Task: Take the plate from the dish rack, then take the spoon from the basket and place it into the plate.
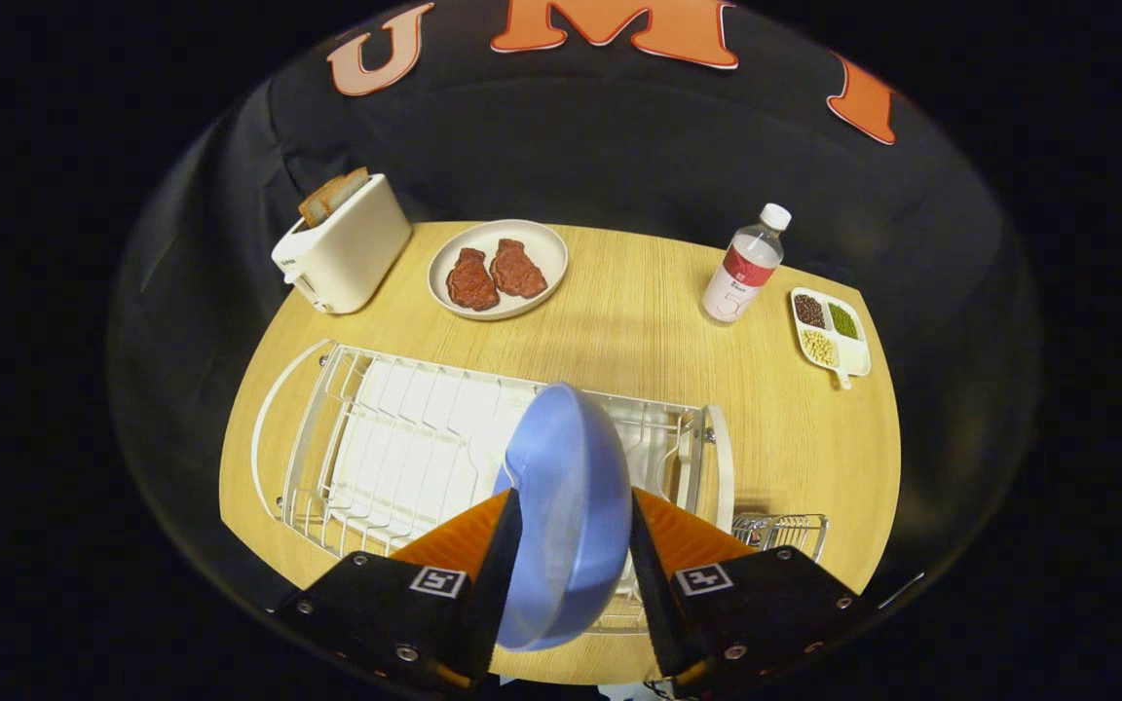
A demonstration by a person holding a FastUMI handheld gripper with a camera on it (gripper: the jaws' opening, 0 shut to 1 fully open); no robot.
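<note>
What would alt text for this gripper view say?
The gripper is shut on a light blue plate, held on edge above a white wire dish rack on a round wooden table.

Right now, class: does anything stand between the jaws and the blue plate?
No. The gripper has the blue plate directly between its jaws, both pressing on it, above the dish rack.

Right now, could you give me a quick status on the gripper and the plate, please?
Gripper shut on blue plate, held on edge over dish rack. Wire basket beside rack, spoon not discernible. Nothing blocking.
</note>
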